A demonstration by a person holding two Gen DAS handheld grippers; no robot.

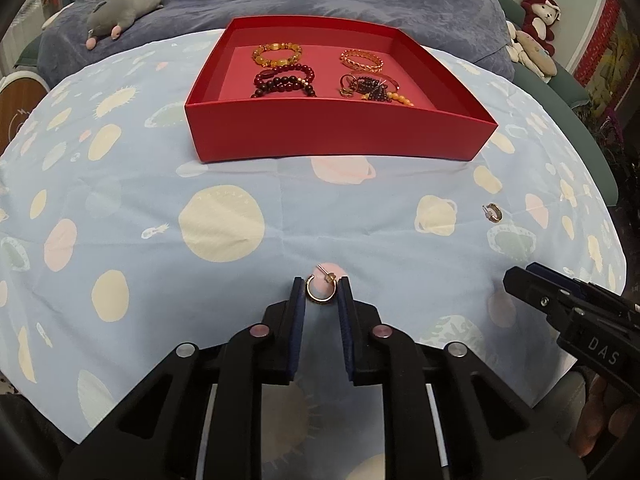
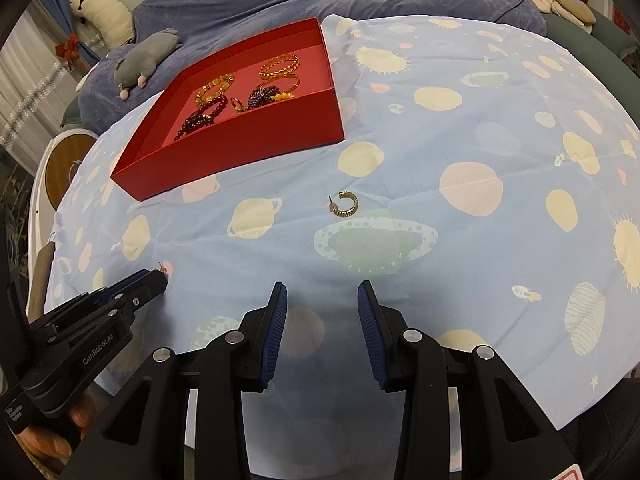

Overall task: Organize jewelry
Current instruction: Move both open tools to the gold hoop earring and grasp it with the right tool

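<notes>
A small gold hoop earring (image 1: 320,293) lies on the planet-print cloth, and my left gripper (image 1: 321,282) is shut on it, one pad on each side of the hoop. Its post sticks up past the fingertips. From the right wrist view the left gripper (image 2: 160,278) sits low at the left. A second, ribbed gold hoop earring (image 2: 346,205) lies loose on the cloth (image 1: 492,213), ahead of my right gripper (image 2: 322,292), which is open and holds nothing. The red box (image 1: 340,132) (image 2: 240,148) stands farther back and holds several bead bracelets and gold bangles.
A grey plush toy (image 1: 124,8) lies on the blue blanket behind the box. More plush toys (image 1: 538,20) sit at the far right. A round wooden stool top (image 2: 66,164) shows past the cloth's left edge. A person's hand (image 2: 52,436) grips the left tool.
</notes>
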